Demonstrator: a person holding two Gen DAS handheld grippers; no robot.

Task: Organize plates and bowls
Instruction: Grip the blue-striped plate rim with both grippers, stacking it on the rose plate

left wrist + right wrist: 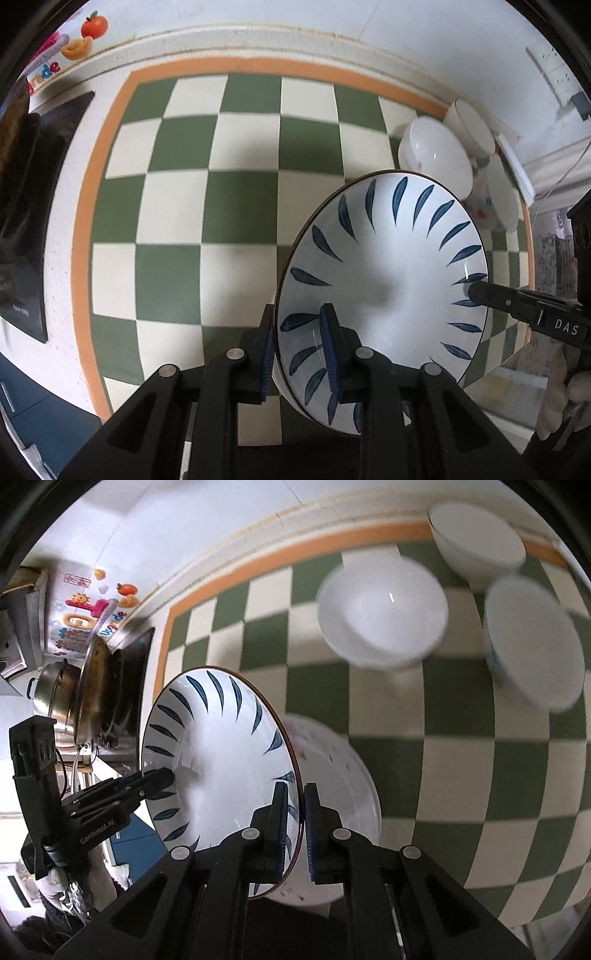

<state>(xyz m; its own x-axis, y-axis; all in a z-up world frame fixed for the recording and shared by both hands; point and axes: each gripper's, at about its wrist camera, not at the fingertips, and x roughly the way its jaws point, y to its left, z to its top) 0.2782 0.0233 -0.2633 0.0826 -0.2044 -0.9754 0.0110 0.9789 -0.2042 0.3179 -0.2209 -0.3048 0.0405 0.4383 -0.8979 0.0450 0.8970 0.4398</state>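
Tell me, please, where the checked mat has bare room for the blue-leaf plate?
Bare: the green-and-cream checked mat between the black cooktop and the blue-leaf plate. Crowded: the right back corner, where white bowls cluster, one white plate lying under it.

three bowls (382, 609) stand behind the plate (221, 760), all above the checkered mat (207, 206).

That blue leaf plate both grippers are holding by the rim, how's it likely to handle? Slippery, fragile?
The blue leaf plate looks glazed and glossy, so probably slippery at the thin rim where the left hand-held gripper and right hand-held gripper pinch it. It appears ceramic: stiff, likely fragile if dropped. Tilted on edge above the checkered mat, it may pivot.
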